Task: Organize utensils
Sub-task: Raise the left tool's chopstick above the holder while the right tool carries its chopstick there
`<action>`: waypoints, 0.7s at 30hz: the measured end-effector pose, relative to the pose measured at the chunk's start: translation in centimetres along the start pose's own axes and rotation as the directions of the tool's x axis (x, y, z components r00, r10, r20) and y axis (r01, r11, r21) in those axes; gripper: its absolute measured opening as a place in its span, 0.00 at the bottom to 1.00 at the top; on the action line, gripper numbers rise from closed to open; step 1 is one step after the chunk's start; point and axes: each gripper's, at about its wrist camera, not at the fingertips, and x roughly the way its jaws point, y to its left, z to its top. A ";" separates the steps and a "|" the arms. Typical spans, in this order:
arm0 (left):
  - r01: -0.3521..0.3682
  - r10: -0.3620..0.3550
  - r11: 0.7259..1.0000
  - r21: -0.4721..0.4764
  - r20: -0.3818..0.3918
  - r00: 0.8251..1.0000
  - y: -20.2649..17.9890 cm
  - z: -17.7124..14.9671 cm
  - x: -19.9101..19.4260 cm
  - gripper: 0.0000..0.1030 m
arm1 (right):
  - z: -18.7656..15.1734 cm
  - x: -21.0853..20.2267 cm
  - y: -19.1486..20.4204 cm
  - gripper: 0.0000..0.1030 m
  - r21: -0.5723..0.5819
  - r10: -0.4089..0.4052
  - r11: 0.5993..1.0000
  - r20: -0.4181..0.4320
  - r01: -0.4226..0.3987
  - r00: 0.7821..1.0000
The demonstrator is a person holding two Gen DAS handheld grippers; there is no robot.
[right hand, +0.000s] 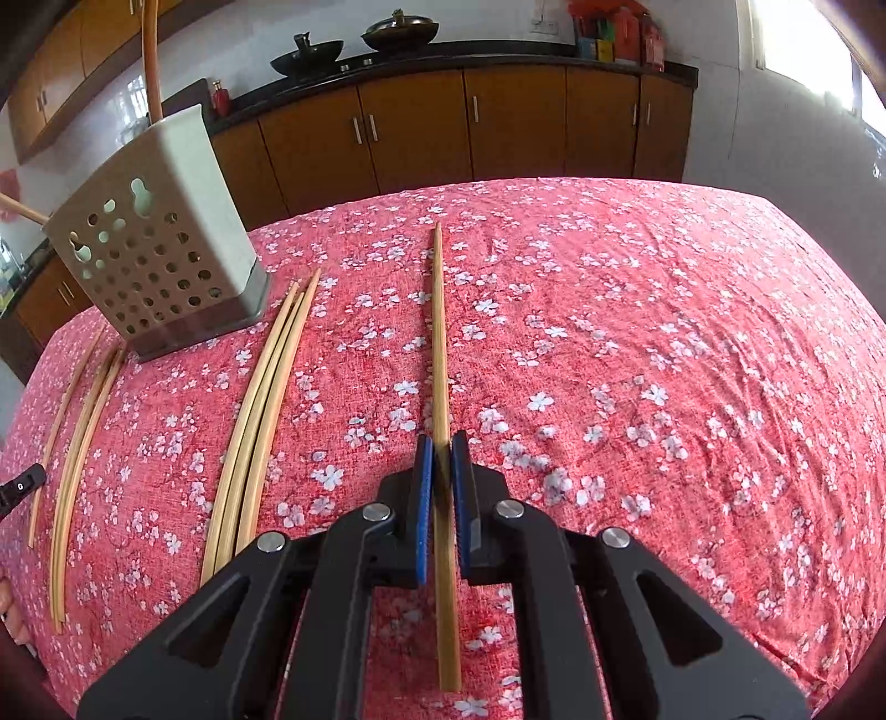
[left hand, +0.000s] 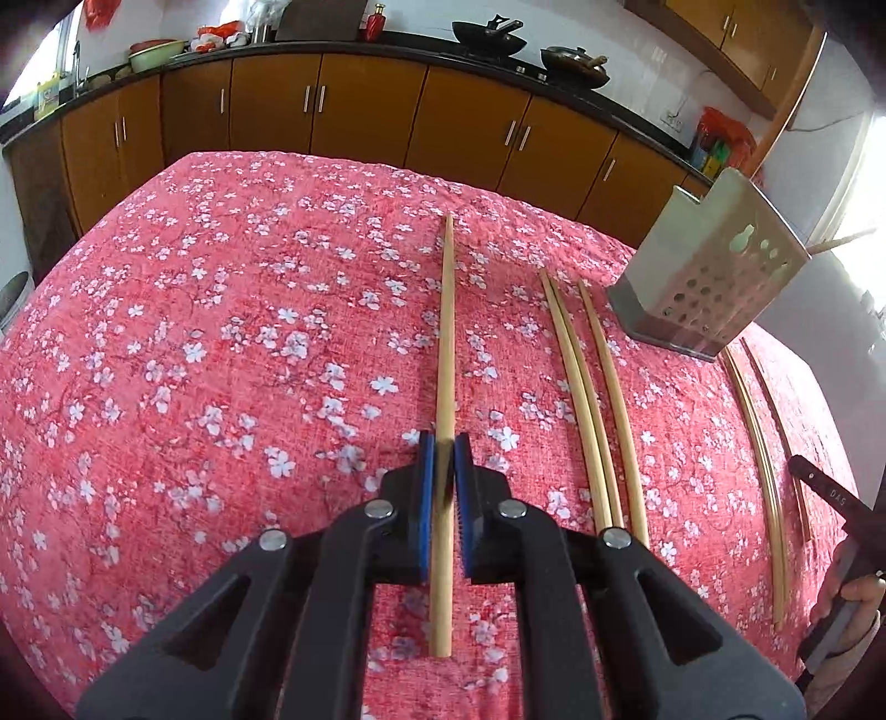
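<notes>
Brown cabinets (left hand: 365, 105) behind, woks (left hand: 490, 37) up on the counter. Pink floral cloth (left hand: 221, 360) across the tabletop. Left tongs (left hand: 443, 443) clamped on a chopstick (left hand: 446, 343), blue pads (left hand: 425, 498) tight to both sides, stick pointing straight ahead. Right tongs (right hand: 442, 443) likewise gripping a chopstick (right hand: 440, 343). Perforated metal holder (right hand: 160, 260) standing on the cloth, two sticks poking out of it. Three loose chopsticks (right hand: 260, 421) lying just beside the holder's base, three more (right hand: 77, 443) farther left, all roughly parallel.
</notes>
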 end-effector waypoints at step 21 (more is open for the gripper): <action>-0.018 0.018 1.000 0.018 0.000 1.000 -0.3 0.1 0.0 0.10 | 0.0 -0.1 -0.2 0.08 0.022 0.021 1.000 0.004 -0.021 1.000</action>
